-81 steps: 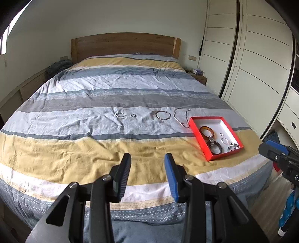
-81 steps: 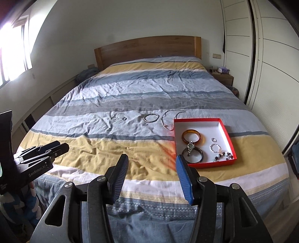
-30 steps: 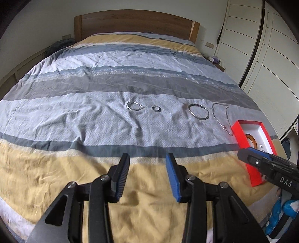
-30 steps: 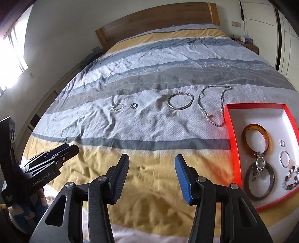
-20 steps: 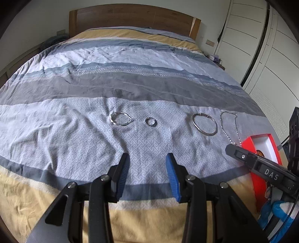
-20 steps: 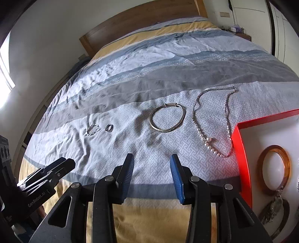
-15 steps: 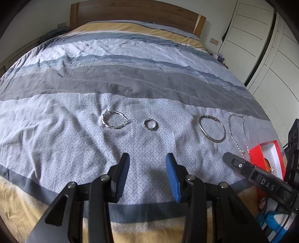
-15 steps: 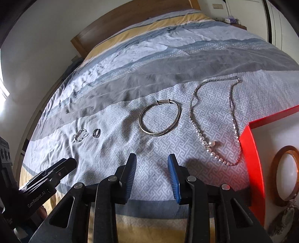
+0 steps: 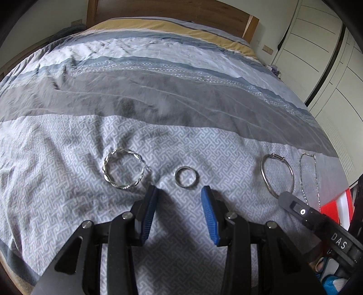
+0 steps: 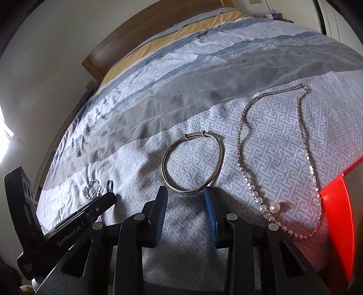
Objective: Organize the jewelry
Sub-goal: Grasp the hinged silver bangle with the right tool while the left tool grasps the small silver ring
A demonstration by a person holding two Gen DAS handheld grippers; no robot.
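Note:
Jewelry lies in a row on the patterned grey stripe of the bedspread. My left gripper (image 9: 180,191) is open, just short of a small silver ring (image 9: 186,176). A twisted silver bracelet (image 9: 123,168) lies to the ring's left. My right gripper (image 10: 185,192) is open, its tips at the near edge of a plain silver bangle (image 10: 192,163), which also shows in the left wrist view (image 9: 277,173). A pearl and chain necklace (image 10: 272,158) lies right of the bangle. The red jewelry box (image 10: 340,211) sits at the far right; its contents are out of view.
The striped bedspread (image 9: 158,95) runs back to a wooden headboard (image 9: 172,9). White wardrobe doors (image 9: 329,59) stand to the right of the bed. The right gripper's body (image 9: 317,222) sits close beside the left one.
Both grippers have moved forward and down toward the bedspread. The left one has closed in on the small ring, the right one on the bangle. Both have stayed open.

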